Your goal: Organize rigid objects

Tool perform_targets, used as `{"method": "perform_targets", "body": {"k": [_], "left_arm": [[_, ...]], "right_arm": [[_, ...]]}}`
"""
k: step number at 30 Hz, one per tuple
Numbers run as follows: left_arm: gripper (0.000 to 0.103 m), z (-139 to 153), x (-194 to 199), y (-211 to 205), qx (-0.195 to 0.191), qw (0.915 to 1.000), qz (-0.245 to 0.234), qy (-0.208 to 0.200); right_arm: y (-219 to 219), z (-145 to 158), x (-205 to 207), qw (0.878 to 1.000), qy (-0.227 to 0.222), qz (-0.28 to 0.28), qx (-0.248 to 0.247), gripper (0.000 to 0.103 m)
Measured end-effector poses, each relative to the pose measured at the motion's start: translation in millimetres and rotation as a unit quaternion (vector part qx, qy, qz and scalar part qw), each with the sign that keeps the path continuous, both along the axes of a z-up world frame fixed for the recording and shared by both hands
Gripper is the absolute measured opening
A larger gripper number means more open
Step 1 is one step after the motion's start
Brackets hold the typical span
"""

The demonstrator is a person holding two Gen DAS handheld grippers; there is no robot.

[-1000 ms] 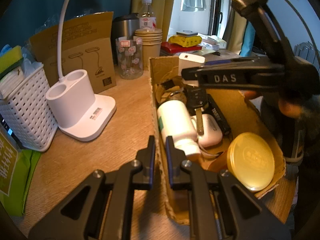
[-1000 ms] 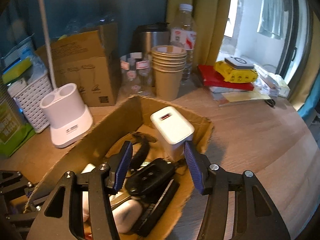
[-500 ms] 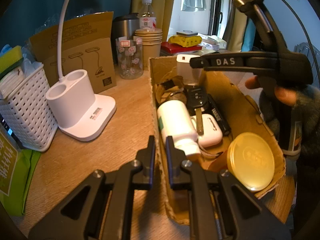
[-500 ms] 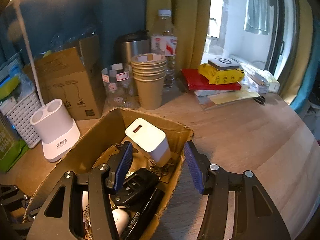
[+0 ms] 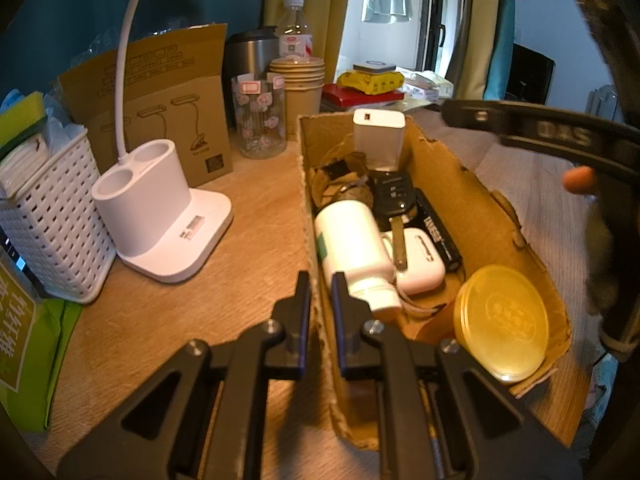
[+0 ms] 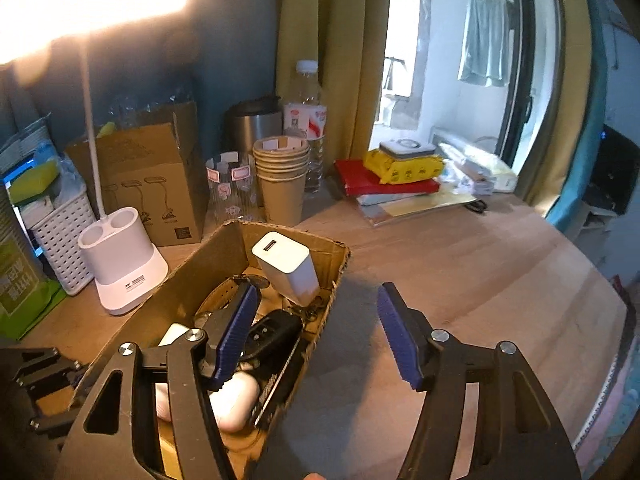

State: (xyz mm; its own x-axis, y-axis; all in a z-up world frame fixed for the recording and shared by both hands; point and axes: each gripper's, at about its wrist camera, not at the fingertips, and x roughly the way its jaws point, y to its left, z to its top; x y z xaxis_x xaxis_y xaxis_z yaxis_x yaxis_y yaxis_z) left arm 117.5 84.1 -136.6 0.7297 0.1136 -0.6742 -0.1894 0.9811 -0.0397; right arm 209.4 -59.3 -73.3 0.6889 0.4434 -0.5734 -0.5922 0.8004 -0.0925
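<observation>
Left wrist view: the wooden desk [image 5: 260, 184] carries an open cardboard box [image 5: 472, 184] holding the sorted items. In descending size: a white bottle [image 5: 352, 240] lying along the left wall, a gold-lidded tin [image 5: 502, 322] at the near right corner, a white charger [image 5: 379, 138] upright against the far wall, a white earbud case [image 5: 420, 266], a black car key [image 5: 394, 196] and a black battery [image 5: 438, 230].

Left gripper [image 5: 320, 292]: jaws closed to a narrow gap, clamped on the box's left wall and steadying it.

Right gripper [image 6: 316, 328]: jaws opening, pads bare, nothing between them; it hangs over the box's right edge and the bare desk.

Assessment: a placing step appears complete and the right hand is clearing the box. The next move calls for finding another loose rigid item; none is evident close to the box, so the hand would have to reach towards the clutter by the window.

Change noted: a second ago the right gripper sat low over the car key and charger with jaws narrower; it has since lifted back and to the right. The left grip is unchanged.
</observation>
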Motion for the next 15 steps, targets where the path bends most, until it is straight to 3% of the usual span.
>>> {"method": "perform_targets", "body": {"k": [15], "left_arm": [[0.011, 0.8, -0.6, 0.1, 0.002, 1.0, 0.0, -0.001]], "right_arm": [[-54.0, 18.9, -52.9, 0.999, -0.017, -0.037, 0.011, 0.066]]}}
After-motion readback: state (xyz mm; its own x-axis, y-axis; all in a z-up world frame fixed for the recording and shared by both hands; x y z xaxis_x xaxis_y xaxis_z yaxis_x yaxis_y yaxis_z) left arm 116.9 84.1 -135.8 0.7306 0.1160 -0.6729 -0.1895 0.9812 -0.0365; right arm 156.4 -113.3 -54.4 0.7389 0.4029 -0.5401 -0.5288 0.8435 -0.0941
